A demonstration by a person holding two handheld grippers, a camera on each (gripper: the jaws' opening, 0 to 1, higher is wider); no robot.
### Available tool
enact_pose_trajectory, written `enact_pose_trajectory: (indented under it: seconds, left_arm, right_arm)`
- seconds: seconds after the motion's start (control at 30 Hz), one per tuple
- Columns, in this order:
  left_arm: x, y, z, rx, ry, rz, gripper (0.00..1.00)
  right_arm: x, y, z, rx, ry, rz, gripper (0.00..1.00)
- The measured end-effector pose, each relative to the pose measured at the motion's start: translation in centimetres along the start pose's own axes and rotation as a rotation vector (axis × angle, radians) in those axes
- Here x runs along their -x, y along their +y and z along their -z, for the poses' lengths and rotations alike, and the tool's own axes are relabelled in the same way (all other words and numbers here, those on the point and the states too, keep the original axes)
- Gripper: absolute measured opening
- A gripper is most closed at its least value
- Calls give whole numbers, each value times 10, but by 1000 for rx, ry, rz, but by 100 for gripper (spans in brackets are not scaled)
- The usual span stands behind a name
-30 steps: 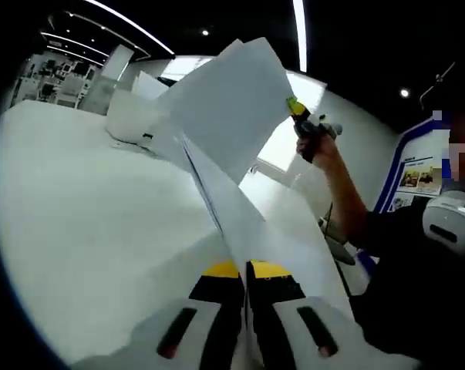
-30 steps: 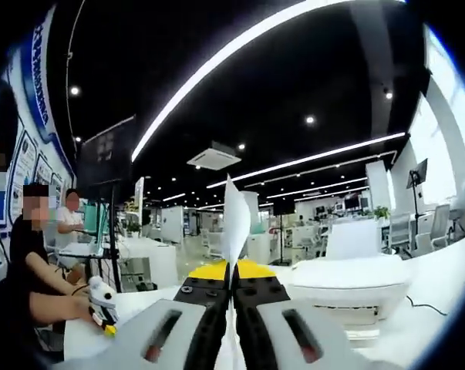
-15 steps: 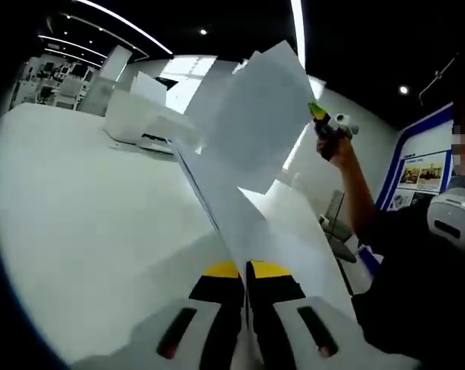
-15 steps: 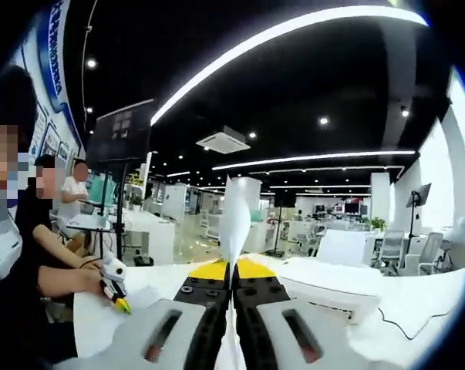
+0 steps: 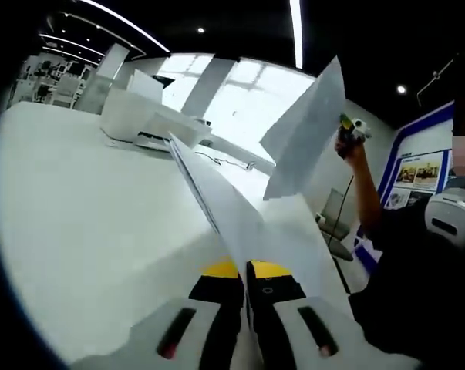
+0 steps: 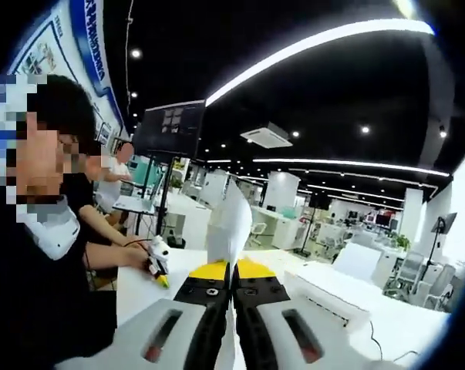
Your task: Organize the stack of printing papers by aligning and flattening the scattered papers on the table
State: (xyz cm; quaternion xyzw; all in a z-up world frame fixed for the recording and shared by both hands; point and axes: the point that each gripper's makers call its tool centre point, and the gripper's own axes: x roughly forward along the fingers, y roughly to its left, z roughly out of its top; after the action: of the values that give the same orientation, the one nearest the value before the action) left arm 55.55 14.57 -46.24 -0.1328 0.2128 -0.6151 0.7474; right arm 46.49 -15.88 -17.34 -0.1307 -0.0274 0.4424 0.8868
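The left hand-held gripper (image 5: 246, 270) stays clamped on a paper sheet (image 5: 217, 196) above the near white worktop (image 5: 78, 200). The right hand-held gripper (image 6: 232, 271), likewise pinching a raised sheet (image 5: 305, 131), has swung farther right, uncovering the far printer (image 5: 143, 123).

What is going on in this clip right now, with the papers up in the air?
A person holds a gripper in each hand, and each is shut on paper lifted above the white table. The left gripper pinches a stack of sheets at its edge, seen edge-on. The right gripper, raised high, holds a separate sheet clear of that stack. A white printer sits farther back on the table. The papers are not yet aligned or laid flat.
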Motion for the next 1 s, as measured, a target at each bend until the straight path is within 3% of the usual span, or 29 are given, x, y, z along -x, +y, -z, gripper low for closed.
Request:
enact_pose_trajectory:
  seconds: [0.07, 0.23, 0.33, 0.43, 0.53, 0.7, 0.83, 1.0]
  left_arm:
    - [0, -1, 0, 2, -1, 2, 7]
    - [-1, -1, 0, 7, -5, 7, 7]
    - [0, 0, -1, 12, -7, 8, 7]
    - [-1, 0, -1, 15, -8, 9, 7]
    - [-1, -1, -1, 16, -8, 11, 7]
    - [-1, -1, -1, 17, -7, 11, 7]
    - [0, 1, -1, 17, -7, 11, 7]
    - [1, 3, -2, 17, -6, 11, 7]
  right_arm:
    - [3, -4, 7, 12, 45, -39, 0]
    - [4, -3, 24, 40, 150, -237, 0]
    - [3, 6, 28, 112, 165, -415, 0]
    - [-2, 13, 26, 99, 170, -522, 0]
    - [-21, 14, 32, 113, 210, -570, 0]
    - [-55, 16, 59, 142, 326, -623, 0]
    - [-76, 33, 83, 170, 422, -698, 0]
    - [-92, 47, 100, 202, 481, -756, 0]
